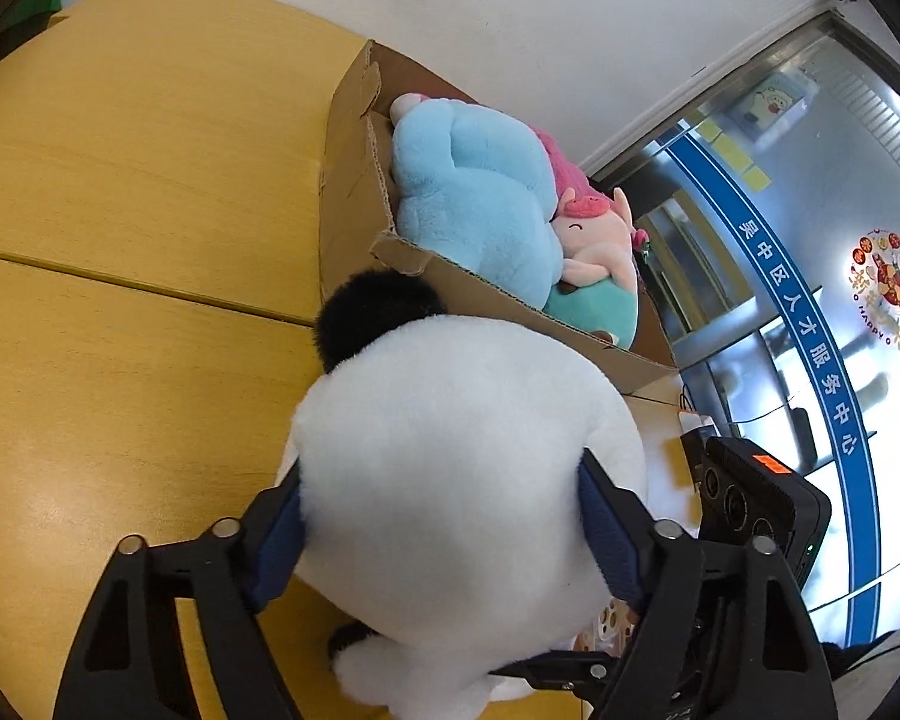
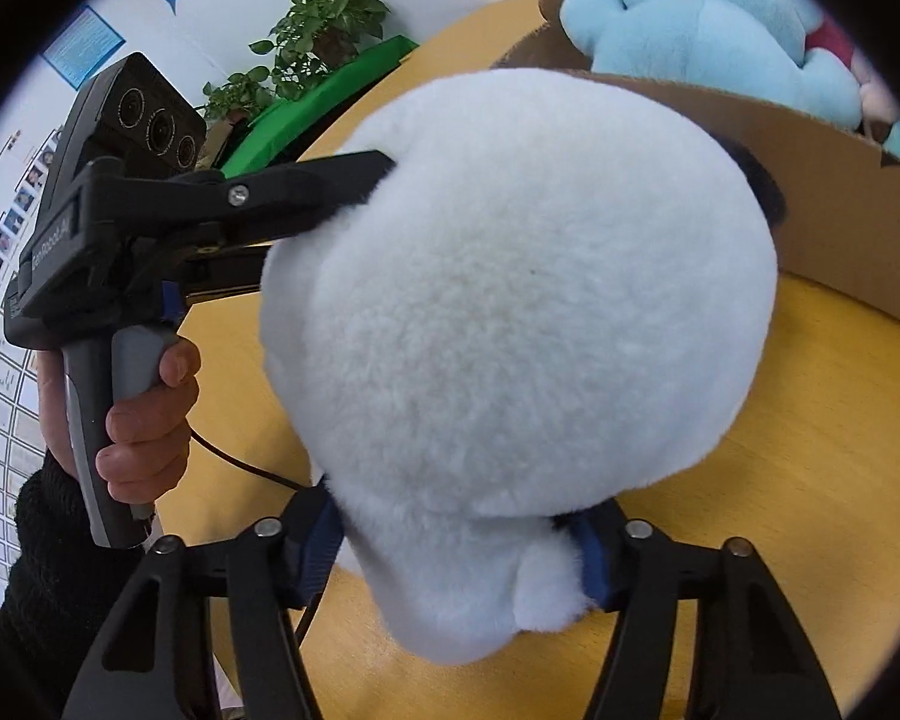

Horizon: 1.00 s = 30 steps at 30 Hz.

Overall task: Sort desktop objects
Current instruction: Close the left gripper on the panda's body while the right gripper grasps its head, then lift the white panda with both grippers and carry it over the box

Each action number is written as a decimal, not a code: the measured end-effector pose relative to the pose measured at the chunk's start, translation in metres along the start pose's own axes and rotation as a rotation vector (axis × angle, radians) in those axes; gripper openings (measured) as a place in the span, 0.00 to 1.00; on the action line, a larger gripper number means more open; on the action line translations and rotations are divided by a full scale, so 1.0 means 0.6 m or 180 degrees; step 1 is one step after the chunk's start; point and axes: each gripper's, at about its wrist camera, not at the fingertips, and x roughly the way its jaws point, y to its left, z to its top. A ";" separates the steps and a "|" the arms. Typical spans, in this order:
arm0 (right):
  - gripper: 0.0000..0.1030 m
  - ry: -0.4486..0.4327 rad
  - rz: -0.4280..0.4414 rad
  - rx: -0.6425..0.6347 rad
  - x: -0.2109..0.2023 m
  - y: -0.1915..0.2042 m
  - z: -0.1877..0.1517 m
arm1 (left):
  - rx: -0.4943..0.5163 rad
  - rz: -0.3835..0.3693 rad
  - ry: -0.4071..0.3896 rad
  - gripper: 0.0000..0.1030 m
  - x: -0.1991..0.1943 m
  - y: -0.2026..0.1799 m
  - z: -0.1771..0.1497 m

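Left wrist view showed the left gripper (image 1: 444, 516) with its jaws closed around a big white plush toy (image 1: 456, 474), the blue pads (image 1: 606, 534) pressing into the fur on both sides. The toy, which had a black tuft (image 1: 378, 312) at its far end, stood low over the yellow wooden surface (image 1: 120, 228), close against the near wall of a cardboard box (image 1: 492, 294); whether its underside touched the surface could not be told. Inside the box lay a light blue plush (image 1: 468, 192) and, beside it, a pink-haired plush doll (image 1: 594, 234) with a teal lower part. The other handheld tool's black camera block (image 1: 762, 498) showed at the right of this view. From the right wrist view, the right gripper (image 2: 456, 546) also had its jaws pressed on the white plush toy (image 2: 510, 300), at its lower, narrower part, with the blue pads (image 2: 318, 540) sunk into the fur. The left gripper (image 2: 354, 180) came in from the left there, one black finger dug into the plush, and a hand (image 2: 144, 420) in a black sleeve (image 2: 48, 570) held its grey grip. A green plant (image 2: 312, 30) stood by the wall behind.
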 end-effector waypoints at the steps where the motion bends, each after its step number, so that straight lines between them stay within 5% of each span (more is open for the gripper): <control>1: 0.57 -0.0015 0.0013 -0.0017 -0.004 -0.001 -0.002 | 0.0019 0.0017 -0.0015 0.71 -0.003 -0.006 -0.001; 8: 0.54 -0.0109 0.0077 -0.0264 -0.053 -0.004 -0.018 | 0.0162 0.0043 -0.0170 0.68 -0.029 -0.071 -0.011; 18: 0.54 -0.0420 -0.0025 -0.0767 -0.210 -0.042 0.006 | 0.0474 0.0173 -0.0542 0.68 -0.045 -0.225 0.034; 30: 0.54 -0.0779 -0.0070 -0.0941 -0.358 -0.181 0.036 | 0.0806 0.0312 -0.0592 0.68 0.039 -0.367 0.122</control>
